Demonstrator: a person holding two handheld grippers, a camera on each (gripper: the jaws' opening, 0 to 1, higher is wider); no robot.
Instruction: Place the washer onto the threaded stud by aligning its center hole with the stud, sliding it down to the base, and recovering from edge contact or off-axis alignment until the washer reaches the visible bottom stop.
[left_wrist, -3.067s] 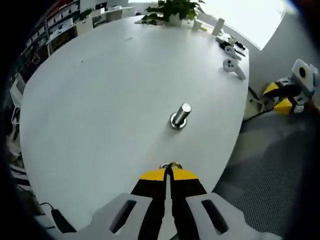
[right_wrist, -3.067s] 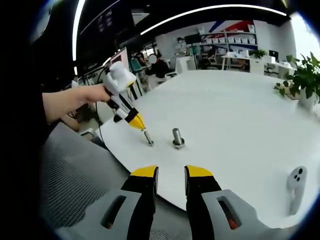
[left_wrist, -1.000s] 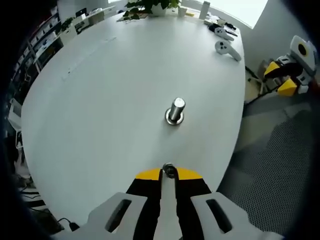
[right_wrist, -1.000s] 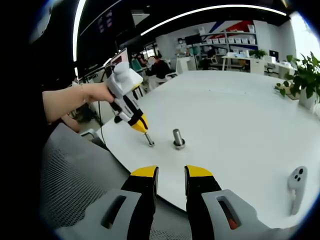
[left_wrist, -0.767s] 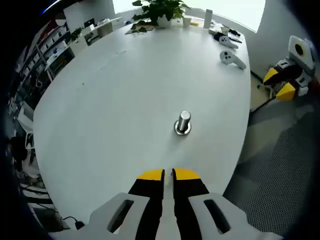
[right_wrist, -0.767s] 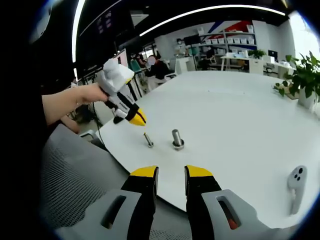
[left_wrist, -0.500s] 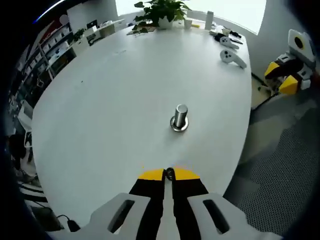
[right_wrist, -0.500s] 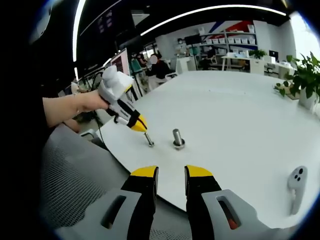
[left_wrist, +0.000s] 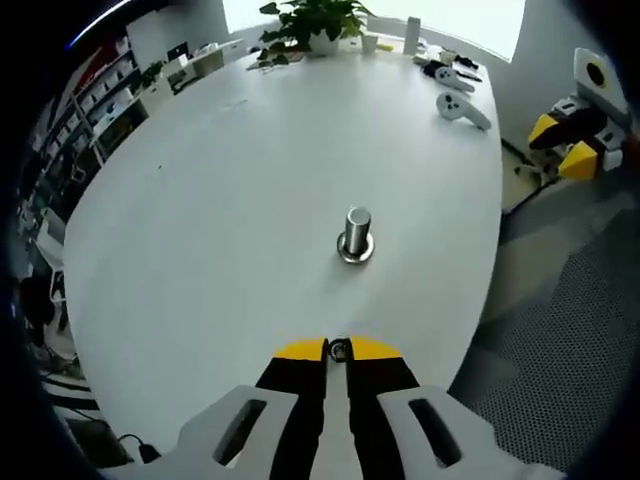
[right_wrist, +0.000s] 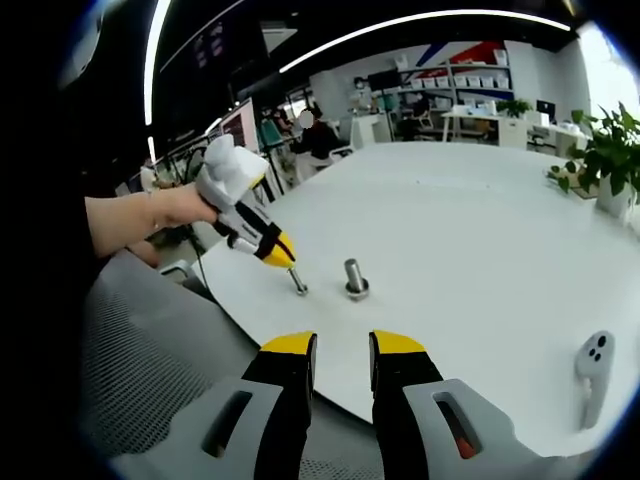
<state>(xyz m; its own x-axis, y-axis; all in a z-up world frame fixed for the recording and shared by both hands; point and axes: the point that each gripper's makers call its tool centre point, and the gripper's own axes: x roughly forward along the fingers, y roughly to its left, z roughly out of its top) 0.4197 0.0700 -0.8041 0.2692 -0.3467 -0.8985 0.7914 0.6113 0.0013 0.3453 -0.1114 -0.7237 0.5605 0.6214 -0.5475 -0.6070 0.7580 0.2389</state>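
White table (left_wrist: 200, 200): left gripper (left_wrist: 337, 349) pinches washer (left_wrist: 338, 349).

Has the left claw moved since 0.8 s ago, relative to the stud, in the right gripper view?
Yes. The left claw has come down and closer to the stud; its tips now meet the small upright piece beside the stud.

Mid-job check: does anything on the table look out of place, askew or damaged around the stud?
Nothing looks damaged or spilled. The threaded stud stands upright on the white table. One oddity: the left gripper sits low at a small metal piece standing apart from the stud, beside it. I cannot tell whether that is the washer.
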